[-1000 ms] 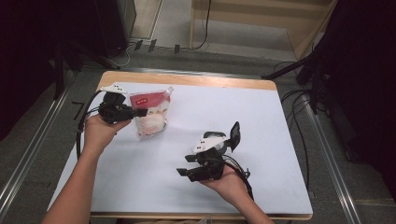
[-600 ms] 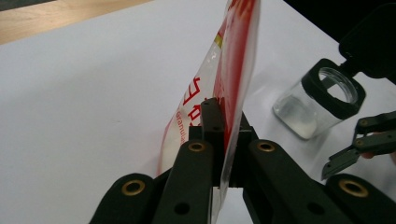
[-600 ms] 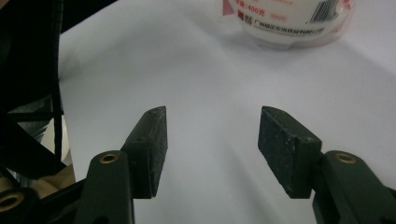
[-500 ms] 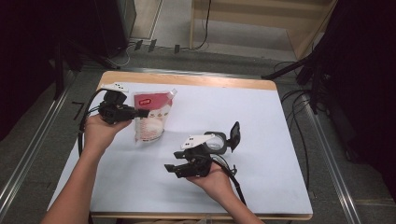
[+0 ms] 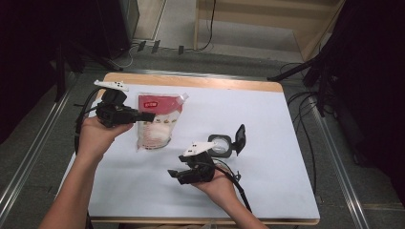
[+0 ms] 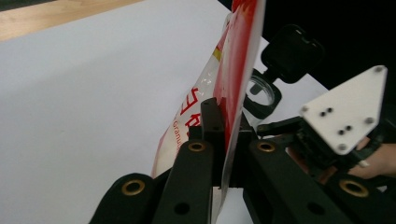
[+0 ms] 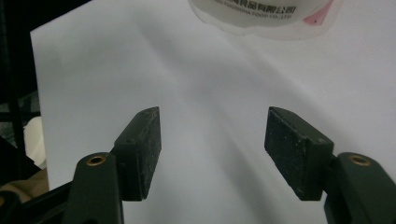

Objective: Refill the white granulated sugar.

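A pouch (image 5: pixel 158 125) with a red top and a pale, filled lower part hangs tilted over the white table cover at the back left. My left gripper (image 5: pixel 149 116) is shut on its red upper edge; in the left gripper view the black jaws (image 6: pixel 223 140) pinch that red sheet (image 6: pixel 240 60) edge-on. My right gripper (image 5: pixel 173 174) is low near the table's middle, pointing left toward the pouch. Its jaws have just been opening, and its pads (image 7: pixel 144 149) stand apart with nothing between them. The pouch's printed bottom (image 7: pixel 261 14) hangs just beyond them.
A small black-framed clear container (image 5: pixel 222 144) with its black lid (image 5: pixel 240 138) flipped up stands right of centre, just behind my right hand. The white cover (image 5: pixel 267 186) spreads to the wooden table edge (image 5: pixel 200 81). Cables trail from both grippers.
My left gripper has risen a little, tipping the pouch's top up. My right gripper has slid left, away from the container toward the pouch.
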